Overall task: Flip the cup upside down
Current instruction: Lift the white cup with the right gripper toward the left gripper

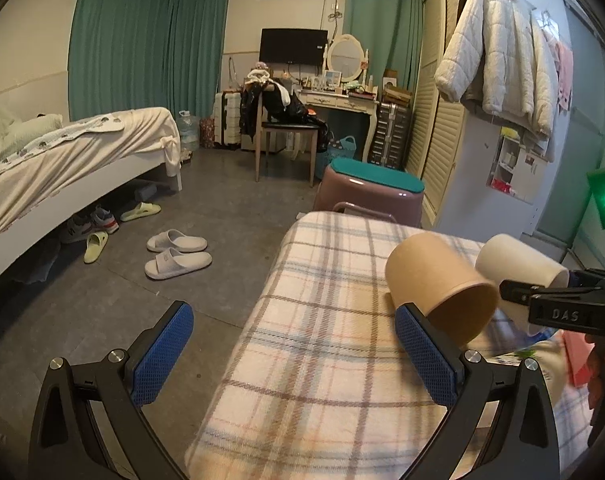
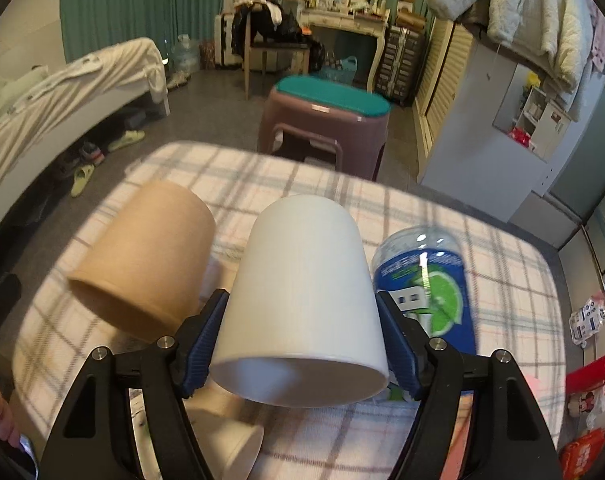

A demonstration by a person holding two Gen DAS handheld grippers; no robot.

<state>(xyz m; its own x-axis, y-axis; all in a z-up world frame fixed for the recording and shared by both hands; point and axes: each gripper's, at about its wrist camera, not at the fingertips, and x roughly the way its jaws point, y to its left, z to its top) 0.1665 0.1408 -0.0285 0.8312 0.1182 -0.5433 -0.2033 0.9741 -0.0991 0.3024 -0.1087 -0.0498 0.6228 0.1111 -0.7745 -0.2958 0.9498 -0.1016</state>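
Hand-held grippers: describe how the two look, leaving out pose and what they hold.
The left hand-held gripper has black angular arms with triangular cut-outs, silver round screws and blue mesh-textured pads. The right hand-held gripper is built the same, with ribbed blue pads. Seen from the left wrist, it carries raised "DAS" lettering and a glowing green light above. No cables or sleeves are visible.

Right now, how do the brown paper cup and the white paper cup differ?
The brown paper cup is kraft-coloured; the white paper cup is plain white. The white cup is clamped between the right gripper pads, whereas the brown cup sits outside the open left gripper, by one pad; whether they touch is unclear. In the right wrist view the brown cup lies left of the white. Both are tipped, with open mouths facing the cameras.
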